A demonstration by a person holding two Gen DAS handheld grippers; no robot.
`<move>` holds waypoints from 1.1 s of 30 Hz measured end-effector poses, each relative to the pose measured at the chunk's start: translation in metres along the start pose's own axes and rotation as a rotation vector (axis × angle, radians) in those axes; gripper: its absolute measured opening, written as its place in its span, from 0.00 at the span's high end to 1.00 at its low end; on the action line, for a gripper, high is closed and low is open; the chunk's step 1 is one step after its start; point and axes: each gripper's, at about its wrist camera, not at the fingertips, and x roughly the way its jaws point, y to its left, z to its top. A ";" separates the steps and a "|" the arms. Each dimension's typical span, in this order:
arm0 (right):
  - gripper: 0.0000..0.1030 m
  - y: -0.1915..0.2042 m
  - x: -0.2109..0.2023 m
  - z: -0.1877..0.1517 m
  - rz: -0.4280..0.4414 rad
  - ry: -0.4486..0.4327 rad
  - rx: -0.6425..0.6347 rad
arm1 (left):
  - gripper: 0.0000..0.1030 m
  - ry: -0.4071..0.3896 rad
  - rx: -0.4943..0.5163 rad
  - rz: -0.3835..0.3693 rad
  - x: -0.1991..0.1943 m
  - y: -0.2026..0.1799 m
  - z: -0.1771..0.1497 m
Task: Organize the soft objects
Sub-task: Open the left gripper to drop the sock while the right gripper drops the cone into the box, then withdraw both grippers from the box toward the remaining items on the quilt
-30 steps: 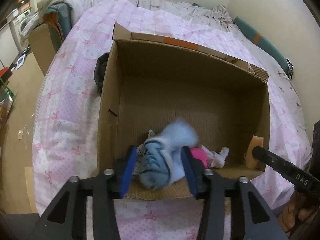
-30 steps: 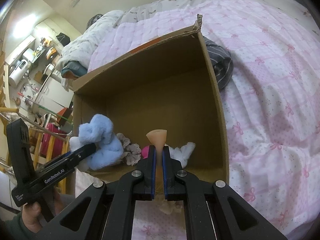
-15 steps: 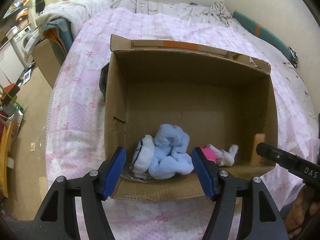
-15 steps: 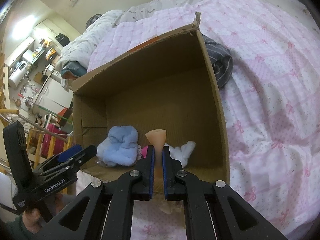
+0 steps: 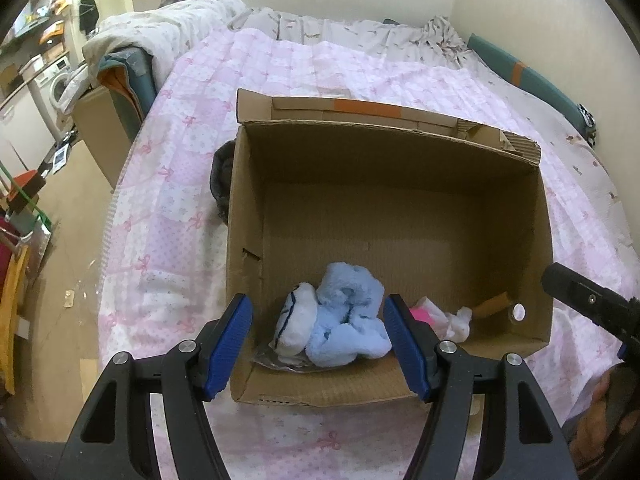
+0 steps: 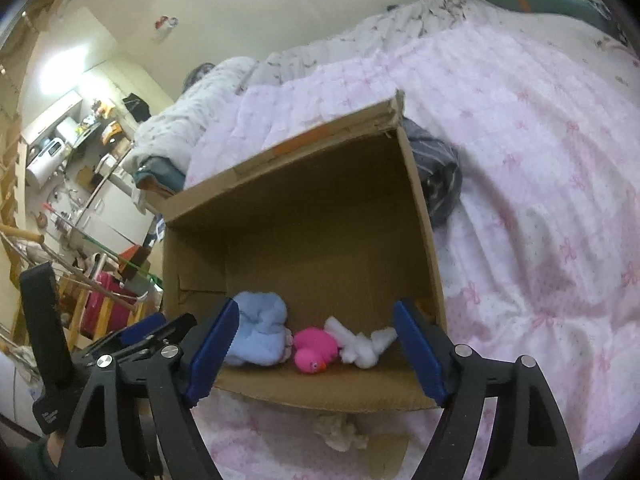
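An open cardboard box sits on a pink quilted bed. Inside at the near wall lie a light blue fluffy soft toy, a white striped sock, a pink toy, a white fluffy piece and a tan cone. My left gripper is open and empty above the box's near edge. My right gripper is open and empty over the box; the blue toy, pink toy and white piece lie below it.
A dark striped garment lies on the bed beside the box; it also shows in the left wrist view. A small white fluffy scrap lies on the quilt in front of the box. Floor and clutter lie left of the bed.
My left gripper opened, dropped the blue toy into the box and pulled back. My right gripper opened and let go of the tan cone, which now lies in the box.
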 end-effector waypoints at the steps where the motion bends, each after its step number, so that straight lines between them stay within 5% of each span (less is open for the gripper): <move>1: 0.18 -0.001 0.001 0.000 -0.004 0.005 0.007 | 0.37 -0.003 0.003 0.005 -0.001 0.000 0.000; 33: 0.18 -0.009 -0.031 -0.041 -0.125 0.062 -0.003 | 0.37 -0.023 0.040 0.045 -0.048 0.008 -0.052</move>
